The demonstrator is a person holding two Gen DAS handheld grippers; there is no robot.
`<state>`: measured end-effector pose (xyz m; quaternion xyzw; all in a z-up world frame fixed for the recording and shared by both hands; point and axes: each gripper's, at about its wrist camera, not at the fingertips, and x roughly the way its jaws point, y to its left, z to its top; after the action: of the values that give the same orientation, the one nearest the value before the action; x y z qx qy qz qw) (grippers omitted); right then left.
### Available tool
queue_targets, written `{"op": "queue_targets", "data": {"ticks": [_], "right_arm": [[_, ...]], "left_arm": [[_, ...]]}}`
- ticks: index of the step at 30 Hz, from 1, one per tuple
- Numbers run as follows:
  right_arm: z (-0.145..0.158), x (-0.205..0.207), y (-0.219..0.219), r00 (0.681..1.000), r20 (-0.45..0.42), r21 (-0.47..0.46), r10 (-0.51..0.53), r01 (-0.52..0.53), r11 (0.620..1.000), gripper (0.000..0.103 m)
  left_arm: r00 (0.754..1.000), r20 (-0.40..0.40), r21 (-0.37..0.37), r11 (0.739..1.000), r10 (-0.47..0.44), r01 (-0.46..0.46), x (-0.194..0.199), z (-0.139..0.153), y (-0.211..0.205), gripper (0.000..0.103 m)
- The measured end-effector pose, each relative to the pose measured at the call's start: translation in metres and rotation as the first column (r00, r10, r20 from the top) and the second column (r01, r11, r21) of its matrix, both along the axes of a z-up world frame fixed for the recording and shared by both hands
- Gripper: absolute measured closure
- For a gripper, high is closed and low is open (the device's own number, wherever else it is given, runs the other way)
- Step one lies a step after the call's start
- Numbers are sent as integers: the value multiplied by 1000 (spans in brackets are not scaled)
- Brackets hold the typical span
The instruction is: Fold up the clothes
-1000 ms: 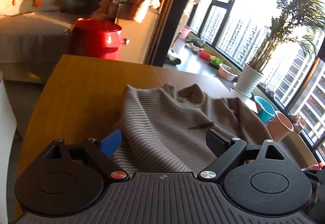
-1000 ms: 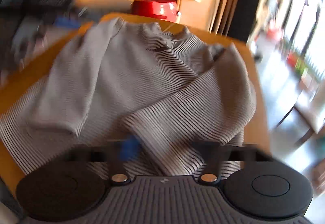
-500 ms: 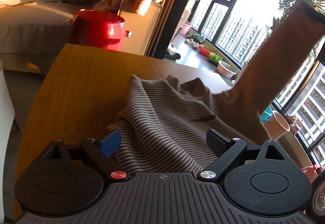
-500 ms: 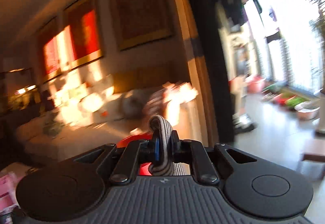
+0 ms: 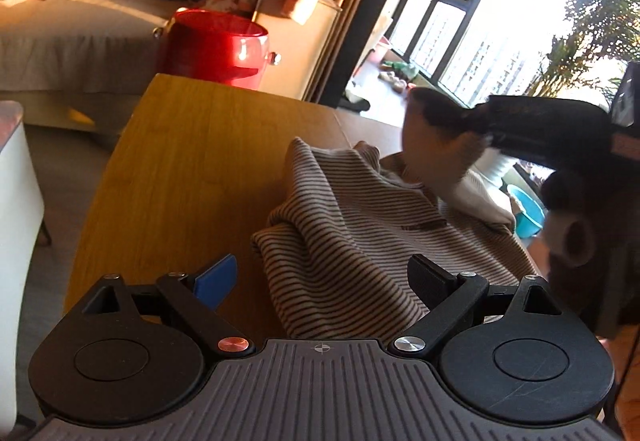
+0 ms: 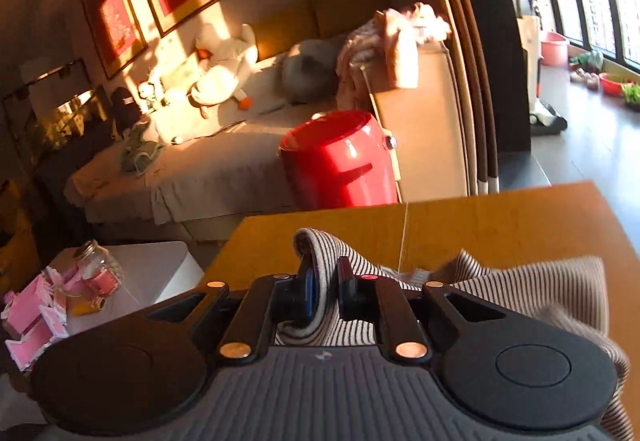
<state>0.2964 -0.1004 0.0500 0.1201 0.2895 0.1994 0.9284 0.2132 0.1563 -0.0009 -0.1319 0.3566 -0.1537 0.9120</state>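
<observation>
Your right gripper [image 6: 323,287] pinches the striped sweater's sleeve [image 6: 310,249]; lay it toward nine o'clock, flat; left gripper [image 5: 320,279] gapes wide, empty.

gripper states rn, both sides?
Left gripper: open, holding nothing, over the striped sweater.
Right gripper: closed on a sweater fold.

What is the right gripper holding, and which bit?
The right gripper pinches a folded edge of the striped sweater. The left gripper holds nothing.
</observation>
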Motion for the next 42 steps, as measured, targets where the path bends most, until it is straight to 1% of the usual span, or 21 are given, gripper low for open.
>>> {"op": "queue_targets", "data": {"ticks": [2,4,5,7,9,12,14,16,18,20,22,24,27,28,33,35,36,38,39,40,42], "right_arm": [[-4,4,-5,1000,-12,21,-12,12,1000,81],[-1,5,-13,1000,-14,36,-16,16,999,59],[3,0,-17,1000,-2,29,-18,18,999,57],[10,-14,-25,1000,8,-14,-10,10,1000,56],[13,-32,-34,1000,-21,-41,13,-14,999,55],[9,-68,-51,990,-129,-50,62,-69,996,50],[2,-92,-61,977,-201,-72,68,-84,994,49],[-9,-112,-71,952,-304,-62,39,-60,996,49],[-17,-130,-78,924,-381,-18,24,-33,999,49],[-25,-148,-85,896,-444,32,18,-4,999,49],[-32,-165,-89,867,-499,79,21,21,997,54],[-37,-179,-87,849,-527,115,45,19,993,54],[-44,-188,-84,821,-567,133,66,12,991,54],[-45,-189,-83,817,-572,143,72,12,990,54],[-54,-185,-69,824,-554,215,113,10,977,54],[-63,-179,-55,818,-560,221,132,-6,975,54],[-65,-178,-49,824,-552,221,131,-7,975,56],[-63,-170,-38,841,-526,196,130,-29,980,75],[-61,-165,-33,851,-510,186,130,-38,982,93],[-55,-158,-28,864,-484,180,140,-59,982,99],[-32,-144,-16,898,-400,159,180,-126,979,99]], "left_arm": [[1000,-3,2,1000,-4,4,0,-1,-1,7],[1000,-7,2,1000,-4,4,-1,-3,-1,7],[1000,-9,3,1000,-3,3,-1,-4,-1,7],[1000,-14,4,1000,1,-1,0,-5,-1,7],[1000,-19,6,1000,3,-2,1,-7,-1,7],[1000,-24,8,1000,3,-3,2,-10,-2,7],[1000,-28,14,1000,2,-2,3,-11,-4,7],[1000,-28,26,1000,1,-1,3,-12,-6,7],[1000,-25,34,999,1,0,4,-11,-8,6],[1000,-23,40,999,3,-2,3,-11,-11,6],[1000,-23,51,999,7,-6,0,-10,-14,6],[1000,-19,64,998,15,-14,-5,-8,-16,6],[1000,-8,66,997,27,-26,-11,-4,-15,5],[1000,-5,64,997,31,-30,-13,-3,-14,4],[998,17,52,997,61,-62,-16,5,-8,4],[996,25,50,995,80,-81,-16,8,-4,4],[995,28,47,994,95,-97,-16,9,0,3],[991,34,38,991,130,-131,-15,11,9,3],[988,35,32,988,150,-151,-13,12,14,3],[985,33,27,985,169,-170,-11,13,19,3],[978,28,19,978,205,-206,-7,15,29,3]]}}
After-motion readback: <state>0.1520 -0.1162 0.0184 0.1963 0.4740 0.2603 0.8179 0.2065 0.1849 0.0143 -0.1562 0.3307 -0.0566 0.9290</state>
